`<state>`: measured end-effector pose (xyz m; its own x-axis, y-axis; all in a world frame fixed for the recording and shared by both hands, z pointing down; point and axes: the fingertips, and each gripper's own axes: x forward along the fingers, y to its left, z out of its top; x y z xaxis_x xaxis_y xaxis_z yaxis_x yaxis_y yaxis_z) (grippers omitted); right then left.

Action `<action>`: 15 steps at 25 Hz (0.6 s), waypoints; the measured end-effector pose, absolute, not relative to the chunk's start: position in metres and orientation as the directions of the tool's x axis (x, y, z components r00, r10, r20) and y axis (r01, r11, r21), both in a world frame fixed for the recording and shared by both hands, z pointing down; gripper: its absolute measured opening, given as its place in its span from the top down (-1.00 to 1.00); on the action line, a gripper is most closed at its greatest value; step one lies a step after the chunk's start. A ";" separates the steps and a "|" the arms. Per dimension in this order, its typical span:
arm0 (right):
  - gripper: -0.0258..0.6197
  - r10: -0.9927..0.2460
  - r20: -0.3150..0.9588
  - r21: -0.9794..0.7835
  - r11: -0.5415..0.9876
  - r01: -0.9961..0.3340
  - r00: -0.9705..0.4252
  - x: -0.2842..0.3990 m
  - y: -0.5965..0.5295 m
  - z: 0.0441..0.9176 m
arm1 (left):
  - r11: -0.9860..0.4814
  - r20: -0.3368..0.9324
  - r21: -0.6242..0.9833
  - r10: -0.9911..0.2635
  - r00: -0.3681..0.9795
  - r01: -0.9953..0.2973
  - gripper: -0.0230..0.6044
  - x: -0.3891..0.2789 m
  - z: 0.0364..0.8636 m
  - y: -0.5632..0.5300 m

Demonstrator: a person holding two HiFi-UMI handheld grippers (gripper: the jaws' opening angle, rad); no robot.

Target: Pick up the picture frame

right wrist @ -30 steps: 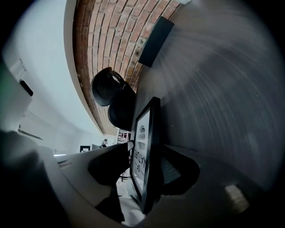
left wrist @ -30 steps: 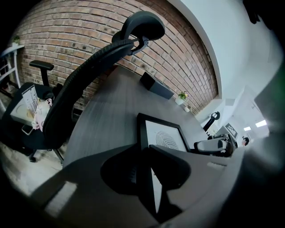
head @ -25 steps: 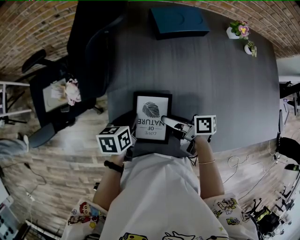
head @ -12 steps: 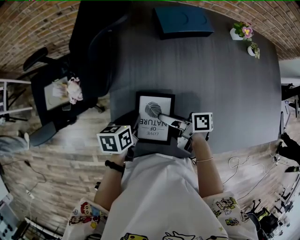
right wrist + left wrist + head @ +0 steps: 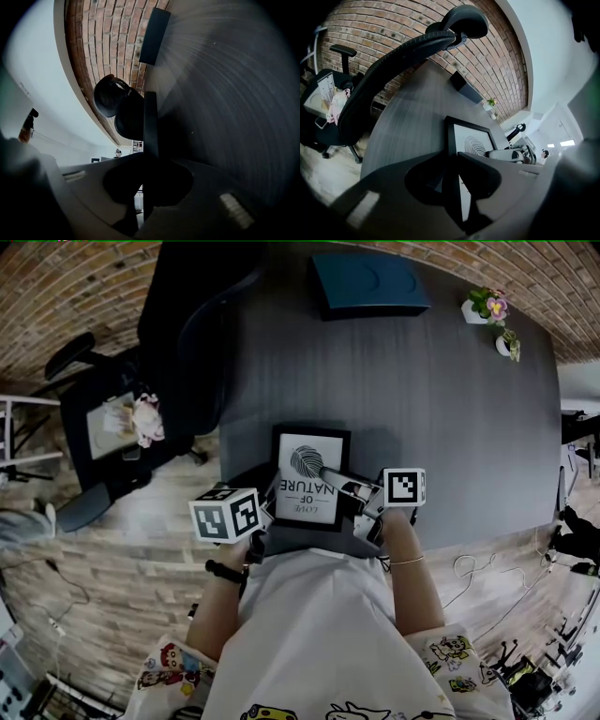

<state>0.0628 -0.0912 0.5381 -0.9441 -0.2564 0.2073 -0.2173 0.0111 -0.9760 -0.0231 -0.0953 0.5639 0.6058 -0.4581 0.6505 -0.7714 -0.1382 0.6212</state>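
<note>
Picture frame (image 5: 310, 474) sits at my edge of the grey table (image 5: 441, 399), print facing up. My left claw (image 5: 272, 498) is pinched narrow on the frame's black left border. My right claw (image 5: 342, 486) has just been closing, and its jaws now sit tight on the thin right edge. Black chair (image 5: 183, 343) off to the left, blue box (image 5: 368, 282) at the far edge.

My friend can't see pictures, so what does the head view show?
A person holds a black picture frame on a grey table: the left gripper grips its left edge, and the right gripper has just been closing its jaws on its right edge. A chair stands at the left, a dark box at the far edge.
</note>
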 end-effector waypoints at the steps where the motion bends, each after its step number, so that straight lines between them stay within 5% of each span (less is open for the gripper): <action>1: 0.86 -0.257 0.203 -0.977 0.014 -0.213 -0.945 0.062 -0.091 0.537 | -0.136 0.650 0.622 -0.458 0.606 -0.771 0.64 -0.023 0.564 -0.095; 15: 0.88 -0.268 0.213 -0.972 0.042 -0.233 -0.940 0.064 -0.091 0.527 | -0.155 0.646 0.608 -0.474 0.599 -0.778 0.61 -0.023 0.560 -0.094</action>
<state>0.0639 -0.0909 0.5274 -0.9396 -0.2677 0.2134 -0.2326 0.0420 -0.9717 -0.0227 -0.0941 0.5599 0.5990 -0.4736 0.6457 -0.7784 -0.1549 0.6084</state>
